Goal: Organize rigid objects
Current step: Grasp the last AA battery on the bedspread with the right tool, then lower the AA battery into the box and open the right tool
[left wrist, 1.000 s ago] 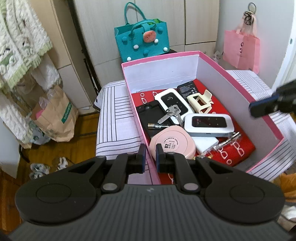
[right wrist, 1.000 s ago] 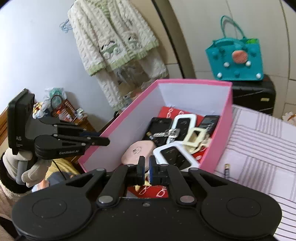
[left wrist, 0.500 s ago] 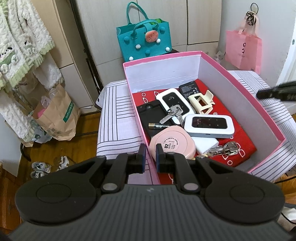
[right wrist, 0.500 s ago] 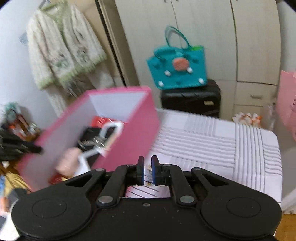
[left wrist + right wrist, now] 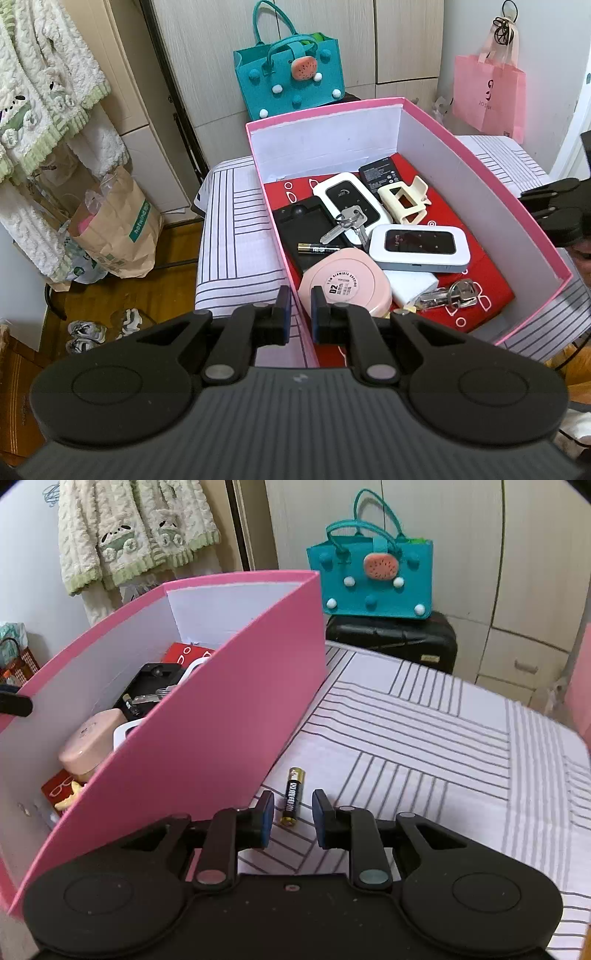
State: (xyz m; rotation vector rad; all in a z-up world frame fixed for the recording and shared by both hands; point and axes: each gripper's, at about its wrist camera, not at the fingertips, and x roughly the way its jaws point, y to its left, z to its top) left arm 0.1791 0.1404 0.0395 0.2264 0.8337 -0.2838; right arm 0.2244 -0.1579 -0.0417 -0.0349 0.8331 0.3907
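Pink box [image 5: 221, 716] wall beside battery [image 5: 293, 795] — striped cloth [image 5: 424, 738] beneath

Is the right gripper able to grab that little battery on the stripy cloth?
Probably yes. The right gripper is just above the battery, its jaws opening with the battery's near end between them, untouched. The pink box stands beside it but doesn't block the way.

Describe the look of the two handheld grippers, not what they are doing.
Both are matte black plastic. The left gripper has a ribbed grey-black body, two round discs, linkage arms with silver pivot pins and blue pads on its fingers. The right gripper matches, but its body is smooth with a small centre screw. No cables or sleeves show.
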